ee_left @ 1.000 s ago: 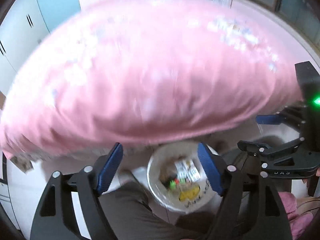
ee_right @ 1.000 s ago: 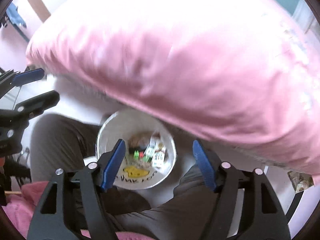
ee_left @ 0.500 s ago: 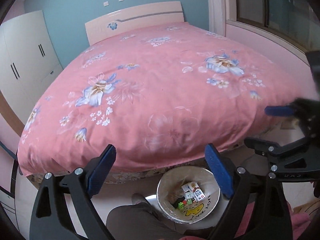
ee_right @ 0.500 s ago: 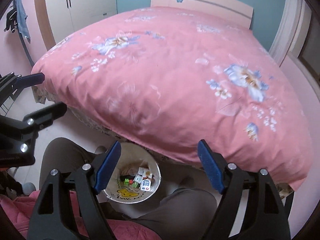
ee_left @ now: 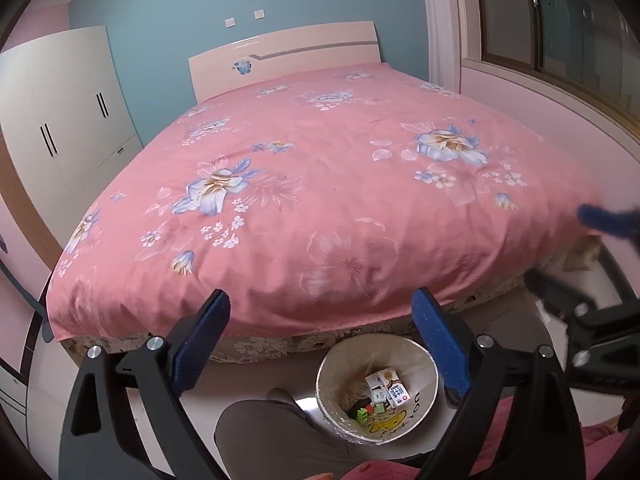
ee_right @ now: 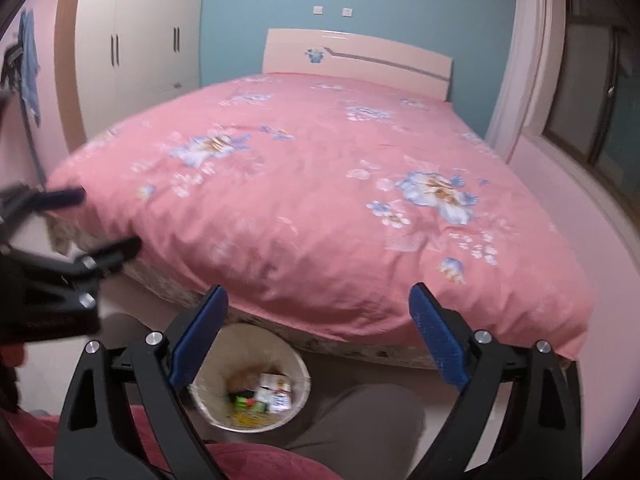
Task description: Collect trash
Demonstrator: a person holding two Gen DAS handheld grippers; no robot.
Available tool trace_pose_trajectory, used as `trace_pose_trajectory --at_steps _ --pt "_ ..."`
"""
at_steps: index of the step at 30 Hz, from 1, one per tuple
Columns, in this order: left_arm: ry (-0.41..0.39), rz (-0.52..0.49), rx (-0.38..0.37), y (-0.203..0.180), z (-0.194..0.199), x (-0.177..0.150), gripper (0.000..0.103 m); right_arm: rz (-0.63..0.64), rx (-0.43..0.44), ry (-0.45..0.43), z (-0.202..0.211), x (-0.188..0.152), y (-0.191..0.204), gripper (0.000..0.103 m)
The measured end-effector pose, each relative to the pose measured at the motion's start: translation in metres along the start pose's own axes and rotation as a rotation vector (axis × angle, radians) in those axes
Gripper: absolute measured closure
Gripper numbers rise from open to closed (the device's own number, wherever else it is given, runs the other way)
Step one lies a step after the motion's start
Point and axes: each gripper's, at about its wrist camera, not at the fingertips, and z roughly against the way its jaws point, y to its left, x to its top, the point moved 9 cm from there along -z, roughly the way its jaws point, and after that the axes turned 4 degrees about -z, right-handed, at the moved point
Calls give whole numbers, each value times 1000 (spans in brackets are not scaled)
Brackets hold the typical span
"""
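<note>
Down on the pale floor at the foot of the bed stands a round white waste bin with a clear liner and a yellow cartoon print on its side (ee_left: 378, 396), and the trash is inside it: small white printed cartons (ee_left: 387, 388) and a few little green and red bits (ee_left: 364, 414) at the bottom. The bin sits between the knees of a person in grey-brown trousers (ee_left: 276, 436), whose legs flank it on either side.

Above it, the left gripper with black arms and blue pads (ee_left: 320, 344) stands wide apart with nothing between its jaws. The right gripper of the same make (ee_right: 318, 338) is spreading its jaws wider this moment, and nothing is between them either; the bin shows below it, just inside its left pad.

Beyond the bin is the big bed under a pink quilt with blue flowers (ee_left: 320, 184), a cream headboard with a blue butterfly motif (ee_left: 288, 60) against the teal wall, a white wardrobe (ee_left: 60, 120) to the left and a window (ee_left: 560, 32) on the right
</note>
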Motion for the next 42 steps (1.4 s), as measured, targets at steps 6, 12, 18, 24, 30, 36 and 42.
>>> trace_pose_trajectory --at_steps 6,12,18,24,30,36,42 --pt "17 -10 -27 -8 0 -8 9 -41 26 14 3 -6 0 13" --pt "21 -6 -29 -7 1 -10 9 -62 38 11 4 -6 -3 13" --pt "31 -3 -41 -11 2 -13 9 -75 49 22 3 -8 -5 13" --pt "31 -4 -43 -9 2 -14 9 -80 55 23 4 -8 -3 13" --pt "28 -9 -30 -10 3 -13 9 -87 67 29 4 -9 -3 13" --pt "28 -8 -27 -11 4 -12 9 -90 66 29 4 -10 -3 13" --pt "26 -7 -27 -11 4 -12 9 -108 77 19 6 -9 -4 13"
